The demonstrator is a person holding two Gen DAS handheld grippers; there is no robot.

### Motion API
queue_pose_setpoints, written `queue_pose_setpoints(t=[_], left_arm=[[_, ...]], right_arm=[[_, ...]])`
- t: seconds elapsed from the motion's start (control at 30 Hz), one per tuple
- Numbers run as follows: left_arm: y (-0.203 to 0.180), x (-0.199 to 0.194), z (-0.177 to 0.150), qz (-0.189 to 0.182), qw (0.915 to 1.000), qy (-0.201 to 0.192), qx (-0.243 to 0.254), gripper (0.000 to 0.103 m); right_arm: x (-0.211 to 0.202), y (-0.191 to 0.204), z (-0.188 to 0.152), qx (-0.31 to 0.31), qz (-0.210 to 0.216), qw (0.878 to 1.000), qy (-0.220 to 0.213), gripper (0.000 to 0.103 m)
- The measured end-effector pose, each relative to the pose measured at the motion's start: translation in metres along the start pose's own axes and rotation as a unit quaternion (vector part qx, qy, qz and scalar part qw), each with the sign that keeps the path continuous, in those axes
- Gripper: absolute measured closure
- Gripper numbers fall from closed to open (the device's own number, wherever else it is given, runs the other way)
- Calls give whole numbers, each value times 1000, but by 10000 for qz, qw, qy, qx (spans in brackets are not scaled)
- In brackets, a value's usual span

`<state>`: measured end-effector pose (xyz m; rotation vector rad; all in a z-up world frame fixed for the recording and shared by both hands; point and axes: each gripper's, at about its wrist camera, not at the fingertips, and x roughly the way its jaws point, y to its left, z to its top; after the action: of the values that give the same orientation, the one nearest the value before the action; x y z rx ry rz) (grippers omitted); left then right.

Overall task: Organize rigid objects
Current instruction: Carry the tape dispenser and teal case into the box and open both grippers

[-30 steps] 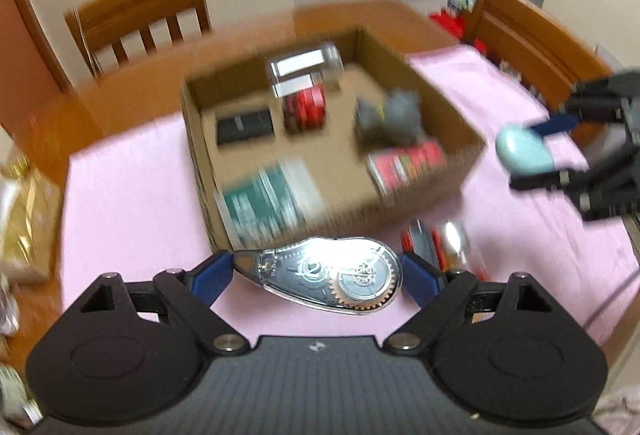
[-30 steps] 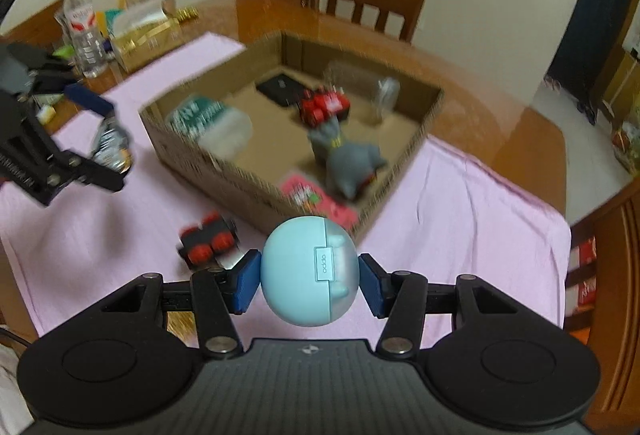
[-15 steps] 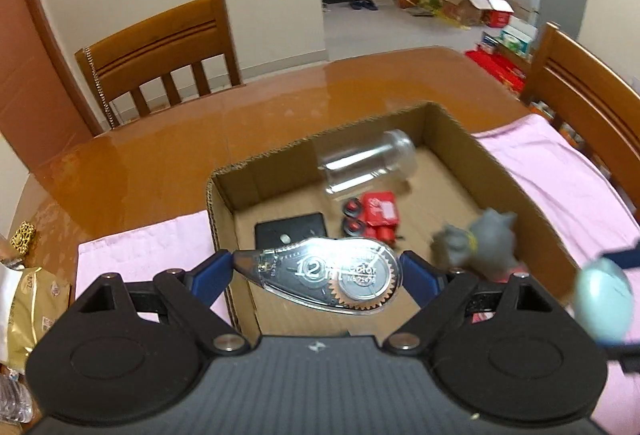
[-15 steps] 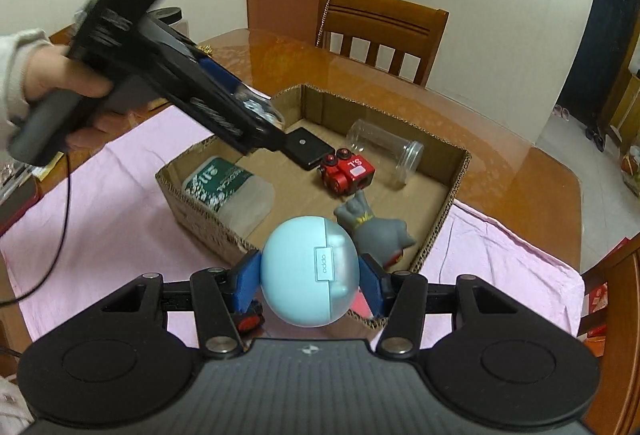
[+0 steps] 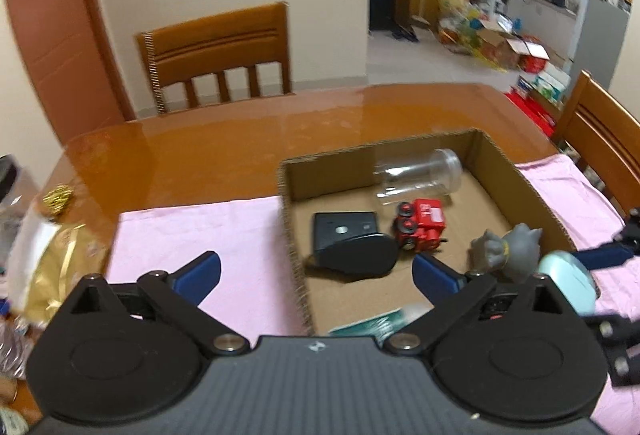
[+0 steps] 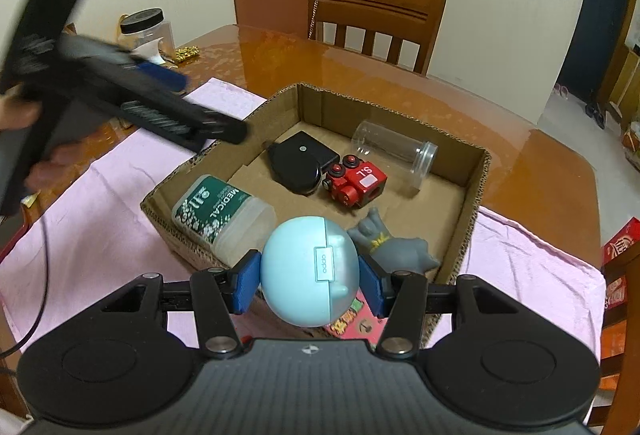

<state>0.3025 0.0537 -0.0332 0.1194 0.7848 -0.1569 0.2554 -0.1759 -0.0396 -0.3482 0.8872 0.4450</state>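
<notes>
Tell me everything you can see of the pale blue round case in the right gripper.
The pale blue case is a smooth, rounded, egg-like shell of glossy plastic, with a seam splitting it into two halves and a small tab printed "oppo". It looks closed. The right gripper clamps it by its two sides between blue pads, seam running top to bottom, above the near edge of the cardboard box. Nothing else touches it.
</notes>
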Motion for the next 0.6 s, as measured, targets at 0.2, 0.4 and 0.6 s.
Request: queue_pose_setpoints(t=[0.2, 0.4, 0.6], left_arm=[[26, -19, -28, 171, 9986, -59, -489, 1], [42, -25, -53, 124, 9983, 28, -568, 1], [52, -27, -67, -22, 9981, 142, -595, 1]], right_arm=[[22, 6, 14, 173, -22, 9998, 129, 45], [46, 16, 24, 335, -83, 9990, 294, 45], [50, 28, 29, 502, -142, 9984, 238, 13]])
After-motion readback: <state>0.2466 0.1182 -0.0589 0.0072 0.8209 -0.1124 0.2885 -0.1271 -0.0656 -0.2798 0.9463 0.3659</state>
